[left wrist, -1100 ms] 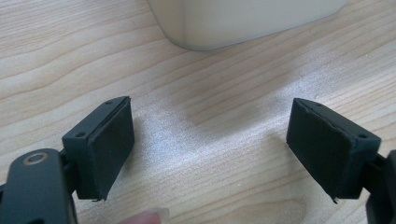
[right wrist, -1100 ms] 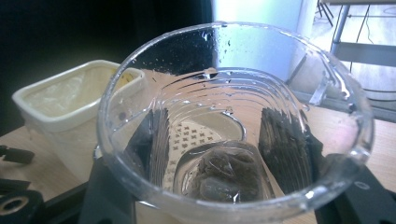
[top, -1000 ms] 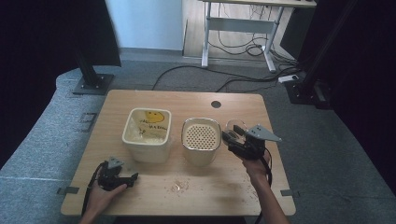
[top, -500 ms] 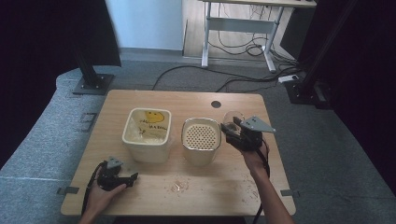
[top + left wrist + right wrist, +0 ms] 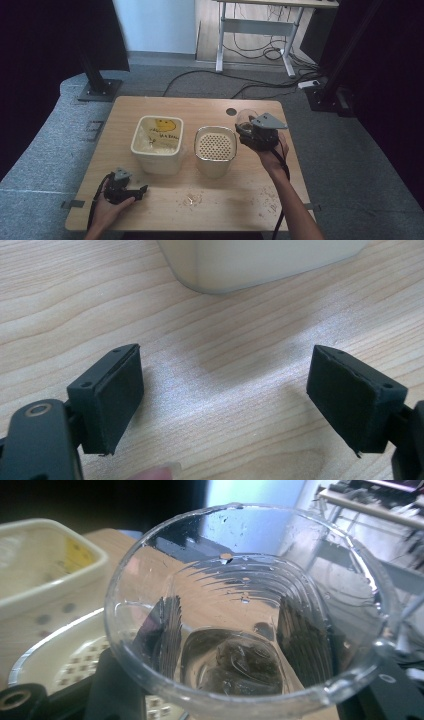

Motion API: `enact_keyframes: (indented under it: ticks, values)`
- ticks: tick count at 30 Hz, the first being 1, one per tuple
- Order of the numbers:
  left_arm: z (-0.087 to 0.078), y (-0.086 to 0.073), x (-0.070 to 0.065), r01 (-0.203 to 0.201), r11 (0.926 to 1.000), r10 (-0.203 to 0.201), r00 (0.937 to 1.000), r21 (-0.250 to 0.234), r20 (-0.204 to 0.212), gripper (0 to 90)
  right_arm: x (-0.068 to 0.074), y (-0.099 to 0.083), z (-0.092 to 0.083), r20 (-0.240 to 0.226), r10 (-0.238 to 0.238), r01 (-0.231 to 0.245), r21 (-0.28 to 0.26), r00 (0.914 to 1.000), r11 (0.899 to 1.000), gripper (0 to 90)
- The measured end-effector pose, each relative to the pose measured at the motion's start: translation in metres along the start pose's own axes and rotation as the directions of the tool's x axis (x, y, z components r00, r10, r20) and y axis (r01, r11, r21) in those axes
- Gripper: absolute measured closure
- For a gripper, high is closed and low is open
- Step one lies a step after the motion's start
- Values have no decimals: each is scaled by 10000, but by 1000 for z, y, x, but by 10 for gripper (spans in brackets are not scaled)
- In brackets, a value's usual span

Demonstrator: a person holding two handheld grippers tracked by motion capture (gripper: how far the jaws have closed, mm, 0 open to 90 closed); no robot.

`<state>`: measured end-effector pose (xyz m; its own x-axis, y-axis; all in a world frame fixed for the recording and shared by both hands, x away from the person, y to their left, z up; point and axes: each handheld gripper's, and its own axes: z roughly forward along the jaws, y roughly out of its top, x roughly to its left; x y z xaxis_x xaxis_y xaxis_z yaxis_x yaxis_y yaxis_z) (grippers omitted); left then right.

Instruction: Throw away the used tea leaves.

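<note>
Clear plastic cup (image 5: 245,615) right of centre in high view, pinched in right gripper (image 5: 257,134) jaws. Light, thin-walled, slippery; squeeze gently at sides. Left gripper (image 5: 225,400) jaws spread, empty, on desk (image 5: 220,197).

— Grey carpet floor (image 5: 50,145) all around, with black cables (image 5: 210,82) lying across.
— Behind, a pale wall (image 5: 155,25), a white-legged desk (image 5: 260,35), and dark curtains (image 5: 35,50) at both sides.

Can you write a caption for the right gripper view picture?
Right gripper holds a clear plastic cup above the perforated container.
</note>
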<state>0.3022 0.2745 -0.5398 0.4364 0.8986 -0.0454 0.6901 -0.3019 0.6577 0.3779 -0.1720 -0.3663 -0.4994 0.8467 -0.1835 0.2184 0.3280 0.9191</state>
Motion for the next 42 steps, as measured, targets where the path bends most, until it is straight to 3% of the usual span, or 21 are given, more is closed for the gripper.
enact_keyframes:
  ticks: [1, 3, 17, 21, 24, 28, 33, 34, 35, 36, 37, 38, 40, 41, 42]
  values:
    - [-1, 0, 0, -7, 10000, 7, 10000, -27, 24, 152, 0, 4, 2, 263, -340, 337, 115, 9991, 9994, 435]
    - [-1, 0, -1, -24, 10000, 24, 10000, -16, 32, 152, 2, 6, 4, 431, -549, 539, 233, 9976, 9983, 435]
    - [-1, 0, -2, -82, 10000, 82, 9999, 0, 82, 152, 8, 6, 13, 551, -882, 844, 673, 9946, 9942, 434]
    - [-1, 0, -1, -84, 10000, 84, 9999, 16, 75, 152, 13, 4, 17, 656, -1369, 1306, 913, 9884, 9872, 435]
    - [0, 0, -1, -76, 10000, 76, 9999, 40, 68, 151, 19, 0, 24, 586, -2158, 2080, 1163, 9747, 9712, 432]
    - [0, 0, 0, -61, 10000, 61, 10000, 46, 61, 152, 22, -2, 35, 752, -2816, 2670, 1610, 9566, 9502, 432]
    - [0, -1, 0, -48, 10000, 48, 10000, 47, 53, 152, 26, -1, 42, 1102, -3822, 3575, 1927, 9175, 9138, 431]
    - [0, -1, 0, -48, 10000, 48, 10000, 47, 53, 152, 26, -1, 42, 1102, -3822, 3575, 1927, 9175, 9138, 431]
    - [0, -1, 0, -50, 10000, 49, 10000, 46, 59, 152, 29, 0, 44, 1251, -4308, 3999, 2128, 8937, 8915, 430]
    - [0, -1, 0, -53, 10000, 53, 10000, 52, 55, 152, 31, 0, 44, 1285, -4584, 4254, 2200, 8794, 8779, 430]
    - [0, -1, 0, -63, 10000, 63, 10000, 54, 53, 152, 34, 1, 45, 1390, -5096, 4716, 2352, 8491, 8499, 429]
    - [0, -1, 0, -63, 10000, 63, 10000, 54, 53, 152, 37, 1, 46, 1447, -5376, 4970, 2424, 8307, 8332, 429]
    - [0, -1, 0, -71, 10000, 71, 10000, 51, 44, 152, 44, 0, 49, 1576, -6479, 5972, 2745, 7452, 7536, 426]
    - [0, -1, 0, -71, 10000, 71, 10000, 51, 44, 152, 44, 0, 49, 1576, -6479, 5972, 2745, 7452, 7536, 426]
    - [0, -1, 0, -76, 10000, 75, 10000, 56, 48, 152, 48, -1, 50, 1553, -6731, 6196, 2850, 7231, 7314, 426]
